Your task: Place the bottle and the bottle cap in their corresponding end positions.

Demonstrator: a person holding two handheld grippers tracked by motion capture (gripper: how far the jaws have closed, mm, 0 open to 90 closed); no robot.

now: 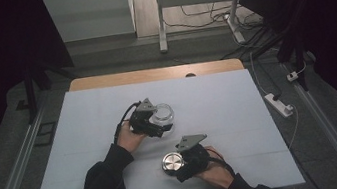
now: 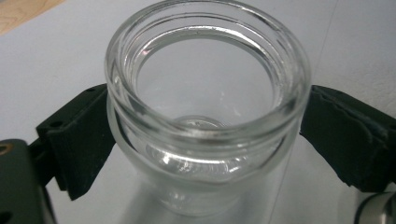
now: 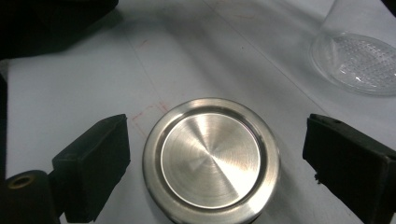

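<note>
1. In the left gripper view, the left gripper (image 2: 205, 135) has its fingers (image 2: 79, 144) closed against the shoulder of a clear glass jar (image 2: 205, 107), one pad on each side just under the threaded neck. The jar stands upright on the white surface (image 2: 56, 60), mouth open and empty.

2. In the right gripper view, the right gripper (image 3: 215, 161) has its fingers (image 3: 93, 163) spread wide on either side of a round metal lid (image 3: 211, 158). A clear gap shows between each pad and the lid's rim, so nothing is gripped there.

3. The lid lies flat on the surface with its brushed top facing up. The base of the jar shows at the upper right of this view, near but apart from the lid.

4. In the high view, the left gripper (image 1: 153, 122) and jar (image 1: 163, 114) sit near the middle of the surface (image 1: 240, 114), with the right gripper (image 1: 181, 166) and lid (image 1: 172, 162) closer to the person's edge; the two are near each other but not touching.

5. Judged from this, the step in hand is picking up the lid while the jar is steadied, most likely to cap it.

6. The next move calls for the right fingers to close evenly on the lid's rim, low enough to catch its thin edge, and then lift it level. The left hold should stay firm so the jar neither slides nor tips as the lid meets the threads.
</note>
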